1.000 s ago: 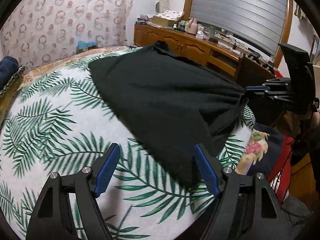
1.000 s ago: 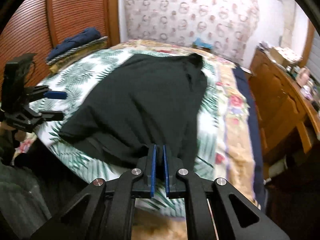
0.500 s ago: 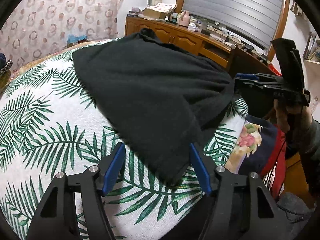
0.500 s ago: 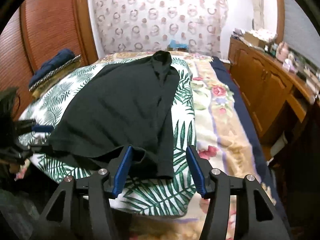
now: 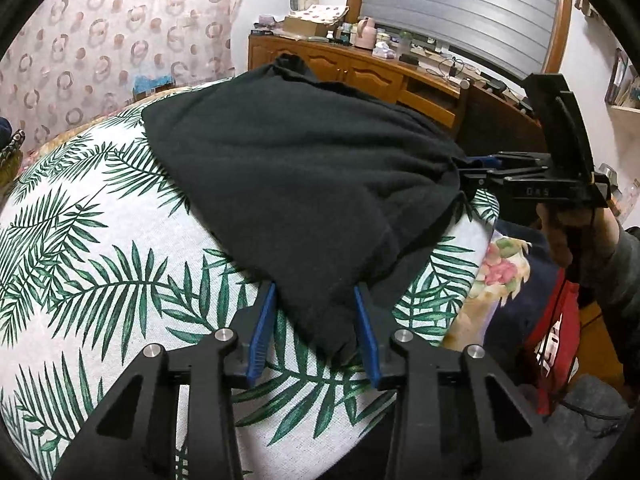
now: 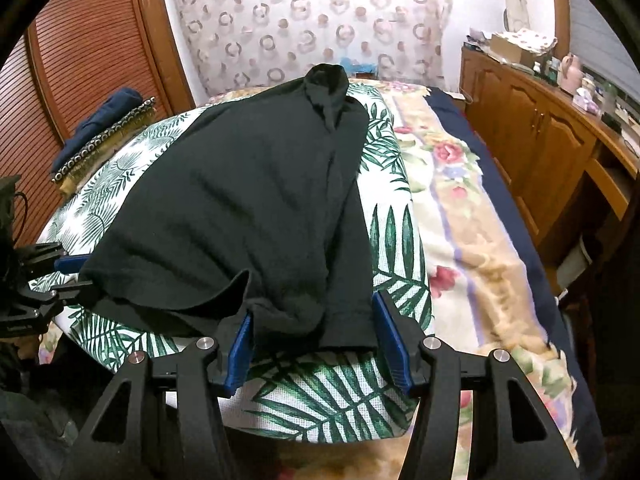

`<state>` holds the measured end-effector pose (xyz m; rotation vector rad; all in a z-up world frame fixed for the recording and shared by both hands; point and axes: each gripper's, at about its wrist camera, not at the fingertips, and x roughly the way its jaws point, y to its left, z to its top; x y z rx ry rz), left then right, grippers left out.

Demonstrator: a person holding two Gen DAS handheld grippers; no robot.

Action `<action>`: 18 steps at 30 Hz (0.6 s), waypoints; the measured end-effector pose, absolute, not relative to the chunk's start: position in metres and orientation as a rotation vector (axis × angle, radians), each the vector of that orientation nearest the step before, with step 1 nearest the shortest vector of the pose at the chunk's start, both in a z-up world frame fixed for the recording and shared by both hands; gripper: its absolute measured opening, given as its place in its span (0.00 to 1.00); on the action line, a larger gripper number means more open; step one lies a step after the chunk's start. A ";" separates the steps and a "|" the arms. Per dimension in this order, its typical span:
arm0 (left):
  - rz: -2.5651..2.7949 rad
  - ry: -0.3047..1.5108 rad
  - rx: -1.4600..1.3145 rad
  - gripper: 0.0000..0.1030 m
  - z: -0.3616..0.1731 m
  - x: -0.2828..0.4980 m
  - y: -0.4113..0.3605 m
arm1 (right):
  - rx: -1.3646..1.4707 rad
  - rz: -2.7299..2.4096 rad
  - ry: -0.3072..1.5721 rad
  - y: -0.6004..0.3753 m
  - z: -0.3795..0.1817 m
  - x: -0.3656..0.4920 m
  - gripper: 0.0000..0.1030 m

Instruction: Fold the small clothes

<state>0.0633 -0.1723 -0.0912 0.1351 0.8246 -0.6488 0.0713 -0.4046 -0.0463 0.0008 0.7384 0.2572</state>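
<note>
Palm-leaf bedspread (image 5: 100, 280), wooden sideboard (image 6: 532, 120) behind. Black garment (image 5: 300, 184) spread flat, near hem corners lying inside both sets of spread jaws, not yet pinched. Left gripper (image 5: 316, 332) around one corner, right gripper (image 6: 316, 340) around the bunched other. Best closed low, catching both layers, before lifting evenly.

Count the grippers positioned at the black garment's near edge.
2. The left gripper straddles its left corner; the right gripper straddles its right corner. Both sit open around the black garment.
</note>
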 end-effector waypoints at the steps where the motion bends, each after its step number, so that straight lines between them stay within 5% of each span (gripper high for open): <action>1: -0.649 0.824 0.135 0.38 -0.091 0.063 -0.172 | 0.002 0.262 0.735 -0.405 -0.046 0.071 0.53; 4: -0.647 0.821 0.142 0.30 -0.091 0.063 -0.173 | 0.015 0.301 0.733 -0.406 -0.048 0.071 0.30; 8: -0.644 0.814 0.157 0.09 -0.090 0.063 -0.174 | 0.016 0.337 0.726 -0.403 -0.049 0.069 0.17; 18: -0.655 0.670 0.038 0.06 -0.019 0.082 -0.150 | 0.095 0.426 0.545 -0.418 -0.005 0.057 0.14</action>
